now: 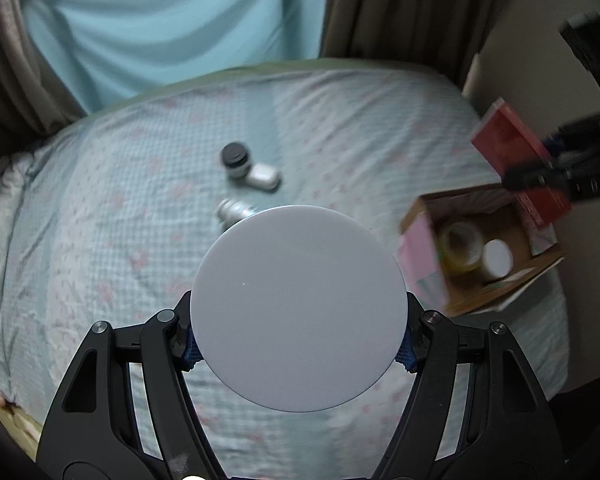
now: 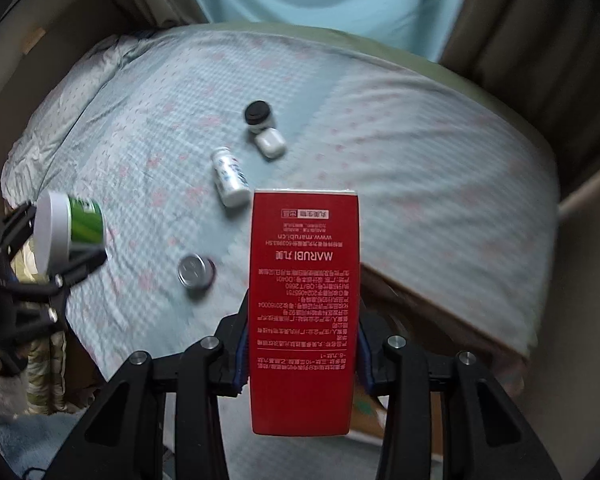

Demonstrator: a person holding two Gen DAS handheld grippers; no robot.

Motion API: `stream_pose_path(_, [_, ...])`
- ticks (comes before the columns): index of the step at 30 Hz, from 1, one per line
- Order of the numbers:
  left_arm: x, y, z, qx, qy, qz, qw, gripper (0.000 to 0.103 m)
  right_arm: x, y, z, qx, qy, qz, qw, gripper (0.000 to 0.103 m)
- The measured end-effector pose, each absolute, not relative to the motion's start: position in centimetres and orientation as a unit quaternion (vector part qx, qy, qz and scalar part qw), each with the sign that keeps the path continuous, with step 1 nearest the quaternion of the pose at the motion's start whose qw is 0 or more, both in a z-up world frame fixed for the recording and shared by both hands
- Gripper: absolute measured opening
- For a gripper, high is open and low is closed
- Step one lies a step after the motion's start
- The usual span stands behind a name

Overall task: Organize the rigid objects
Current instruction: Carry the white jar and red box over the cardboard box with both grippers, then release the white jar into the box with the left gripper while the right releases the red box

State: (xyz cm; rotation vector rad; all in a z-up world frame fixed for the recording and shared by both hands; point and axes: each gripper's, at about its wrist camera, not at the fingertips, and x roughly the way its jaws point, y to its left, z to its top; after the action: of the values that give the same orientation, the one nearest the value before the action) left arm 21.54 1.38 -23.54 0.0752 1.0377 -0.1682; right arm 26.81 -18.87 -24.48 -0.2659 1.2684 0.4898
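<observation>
My left gripper (image 1: 298, 350) is shut on a green jar with a wide white lid (image 1: 298, 308), held above the bed; the jar also shows in the right wrist view (image 2: 70, 228). My right gripper (image 2: 302, 356) is shut on a tall red box (image 2: 304, 312), which the left wrist view shows (image 1: 512, 152) above an open cardboard box (image 1: 480, 248). On the bedspread lie a black-lidded jar (image 2: 259, 116), a white earbud case (image 2: 270, 142), a white bottle on its side (image 2: 230, 178) and a round silver tin (image 2: 194, 272).
The cardboard box holds a tape roll (image 1: 460, 246) and a white-lidded item (image 1: 498, 258). The checked bedspread (image 1: 100, 220) spreads around the items. Curtains (image 1: 160, 20) hang behind the bed.
</observation>
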Motion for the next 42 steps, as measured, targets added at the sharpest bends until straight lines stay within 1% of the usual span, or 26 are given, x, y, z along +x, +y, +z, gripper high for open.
stream_pose_path(4, [21.3, -3.4, -22.1, 0.035, 0.487, -0.102, 0.866, 0.068, 24.8, -24.8, -24.0, -0.109, 0.585, 0.199, 0.779, 0.038])
stream_pose_path(9, [22.3, -10.0, -22.2, 0.038, 0.494, -0.136, 0.858, 0.068, 23.4, -31.1, -24.6, -0.094, 0.588, 0.164, 0.786, 0.038])
stream_pose_path(14, [24.4, -17.2, -24.3, 0.049, 0.515, -0.174, 0.838, 0.068, 24.0, -36.0, -26.7, -0.054, 0.601, 0.13, 0.787, 0.038])
stream_pose_path(19, [26.7, -22.8, -27.4, 0.06, 0.539, -0.202, 0.816, 0.068, 25.0, -40.4, -30.4, 0.013, 0.628, 0.085, 0.774, 0.038])
stream_pose_path(26, [30.3, -29.1, -32.8, 0.086, 0.582, -0.224, 0.777, 0.068, 25.9, -43.4, -35.5, 0.104, 0.647, 0.04, 0.755, 0.038])
stream_pose_path(33, [32.2, -32.5, -38.7, 0.133, 0.626, -0.234, 0.732, 0.068, 26.0, -44.0, -39.2, 0.174, 0.653, 0.016, 0.737, 0.038])
stream_pose_path(38, [32.1, -33.9, -40.3, 0.177, 0.63, -0.248, 0.714, 0.068, 25.7, -43.0, -40.1, 0.173, 0.652, 0.009, 0.738, 0.038])
stream_pose_path(42, [32.4, -34.4, -40.4, 0.2, 0.626, -0.25, 0.711, 0.068, 25.7, -42.5, -39.8, 0.167, 0.652, 0.004, 0.74, 0.038])
